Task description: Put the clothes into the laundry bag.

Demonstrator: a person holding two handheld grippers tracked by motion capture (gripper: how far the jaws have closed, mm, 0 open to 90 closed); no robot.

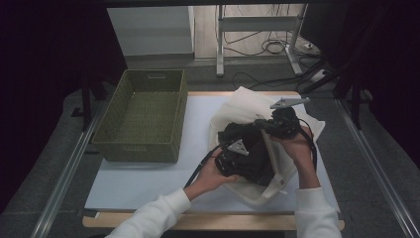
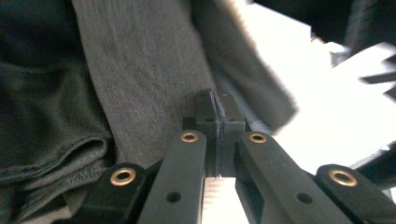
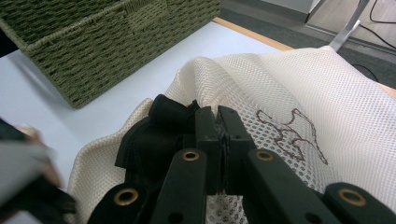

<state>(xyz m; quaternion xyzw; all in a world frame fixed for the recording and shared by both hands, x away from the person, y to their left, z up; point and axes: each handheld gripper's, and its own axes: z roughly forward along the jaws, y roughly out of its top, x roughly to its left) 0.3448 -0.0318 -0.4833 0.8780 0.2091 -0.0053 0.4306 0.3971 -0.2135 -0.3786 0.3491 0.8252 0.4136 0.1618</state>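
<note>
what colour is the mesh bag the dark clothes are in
Cream-white mesh bag with a small dark red-brown stitched outline on it, clearest in the right gripper view.

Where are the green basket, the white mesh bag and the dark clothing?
green basket (image 1: 148, 78), high view, far rim.
white mesh bag (image 3: 299, 88), right gripper view, upper mesh panel.
dark clothing (image 2: 140, 70), left gripper view, flat grey fabric.

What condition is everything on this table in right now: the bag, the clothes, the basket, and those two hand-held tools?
Cream mesh laundry bag: lying on the table, mouth open, rim pinched.
Dark grey cloth garment: bunched up, partly inside the bag.
Green woven rectangular basket: upright, empty.
Left gripper: jaws shut on the garment.
Right gripper: jaws shut on the bag's mesh rim.
White table top: bare at the front.
</note>
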